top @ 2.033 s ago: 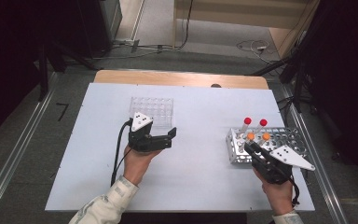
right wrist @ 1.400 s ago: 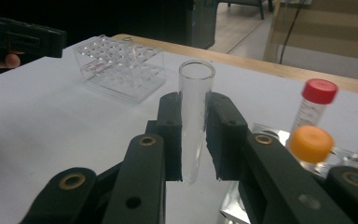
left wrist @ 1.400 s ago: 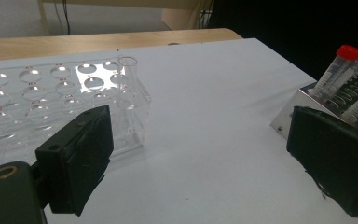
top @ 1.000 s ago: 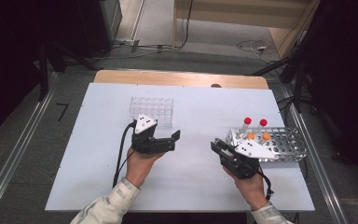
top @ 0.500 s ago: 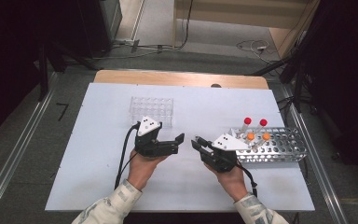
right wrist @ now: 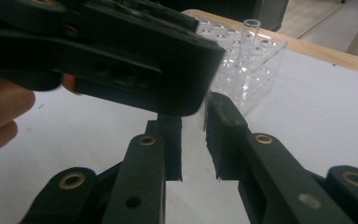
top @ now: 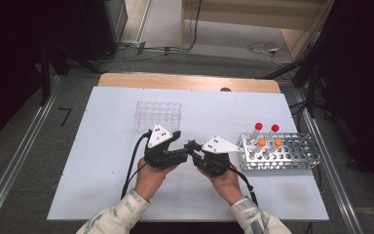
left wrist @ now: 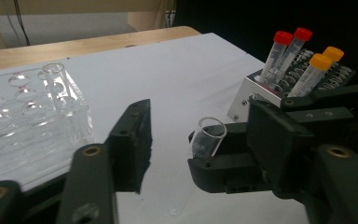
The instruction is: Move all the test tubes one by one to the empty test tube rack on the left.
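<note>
My right gripper is shut on a clear open-topped tube and points left at the middle of the white table. My left gripper faces it, and its jaws have just been closing with that tube between them. In the left gripper view a gap still shows between its left pad and the glass. The right gripper view has my right gripper under the left gripper's big black jaw.
A clear plastic rack stands behind the grippers with one empty glass tube upright in it. At the right is a metal rack with two red-capped tubes and two orange-capped tubes.
The right gripper has come left from the metal rack to meet the left gripper at the table's middle. The left gripper stayed put and its jaws narrowed around the tube.
</note>
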`<state>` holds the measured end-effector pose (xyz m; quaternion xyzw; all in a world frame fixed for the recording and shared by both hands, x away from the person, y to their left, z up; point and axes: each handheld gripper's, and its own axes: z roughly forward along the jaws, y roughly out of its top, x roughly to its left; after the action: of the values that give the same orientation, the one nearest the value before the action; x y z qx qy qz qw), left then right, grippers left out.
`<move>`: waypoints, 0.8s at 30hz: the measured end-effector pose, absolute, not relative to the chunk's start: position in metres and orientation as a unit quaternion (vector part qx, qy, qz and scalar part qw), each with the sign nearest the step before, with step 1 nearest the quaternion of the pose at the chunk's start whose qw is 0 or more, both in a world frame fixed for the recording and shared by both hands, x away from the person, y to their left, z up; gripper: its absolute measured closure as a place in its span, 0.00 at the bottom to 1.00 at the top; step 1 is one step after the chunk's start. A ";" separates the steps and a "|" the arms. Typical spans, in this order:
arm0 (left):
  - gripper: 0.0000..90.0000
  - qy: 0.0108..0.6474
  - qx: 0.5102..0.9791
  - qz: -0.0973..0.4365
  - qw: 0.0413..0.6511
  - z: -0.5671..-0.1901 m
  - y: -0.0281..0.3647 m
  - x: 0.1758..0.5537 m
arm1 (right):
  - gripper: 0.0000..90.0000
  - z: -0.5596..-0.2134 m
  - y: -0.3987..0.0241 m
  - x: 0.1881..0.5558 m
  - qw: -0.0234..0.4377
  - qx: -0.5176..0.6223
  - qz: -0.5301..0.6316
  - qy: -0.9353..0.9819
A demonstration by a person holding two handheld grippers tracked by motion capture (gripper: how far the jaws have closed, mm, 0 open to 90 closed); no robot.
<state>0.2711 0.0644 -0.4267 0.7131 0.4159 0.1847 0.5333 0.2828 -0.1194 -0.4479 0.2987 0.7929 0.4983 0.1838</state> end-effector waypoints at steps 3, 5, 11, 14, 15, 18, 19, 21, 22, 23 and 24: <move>0.63 0.417 0.715 0.187 0.529 -0.428 0.066 0.272 | 0.82 -0.447 -0.116 0.282 0.184 0.295 0.500 0.794; 0.71 0.417 0.715 0.184 0.531 -0.428 0.066 0.272 | 0.82 -0.447 -0.115 0.282 0.184 0.295 0.499 0.794; 0.83 0.412 0.718 0.184 0.530 -0.428 0.065 0.270 | 0.82 -0.447 -0.115 0.282 0.186 0.295 0.499 0.794; 0.84 0.413 0.718 0.184 0.529 -0.427 0.066 0.271 | 0.82 -0.447 -0.115 0.282 0.186 0.293 0.498 0.795; 0.85 0.413 0.717 0.185 0.530 -0.427 0.066 0.271 | 0.82 -0.447 -0.115 0.282 0.185 0.294 0.497 0.795; 0.85 0.413 0.716 0.188 0.531 -0.427 0.066 0.271 | 0.76 -0.446 -0.116 0.282 0.183 0.293 0.500 0.794; 0.85 0.414 0.714 0.188 0.532 -0.426 0.067 0.271 | 0.72 -0.445 -0.117 0.282 0.177 0.292 0.503 0.794; 0.85 0.418 0.710 0.190 0.534 -0.426 0.069 0.273 | 0.66 -0.444 -0.119 0.281 0.171 0.289 0.506 0.794; 0.85 0.420 0.708 0.190 0.535 -0.426 0.071 0.274 | 0.62 -0.443 -0.120 0.281 0.170 0.289 0.507 0.794; 0.85 0.423 0.706 0.189 0.535 -0.425 0.073 0.274 | 0.58 -0.442 -0.122 0.280 0.167 0.288 0.507 0.795; 0.85 0.427 0.702 0.187 0.538 -0.425 0.075 0.275 | 0.54 -0.440 -0.124 0.279 0.165 0.288 0.507 0.796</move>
<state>0.2753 0.0749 -0.4246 0.7023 0.4266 0.1875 0.5382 0.2790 -0.1238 -0.4405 0.2879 0.7957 0.5066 0.1652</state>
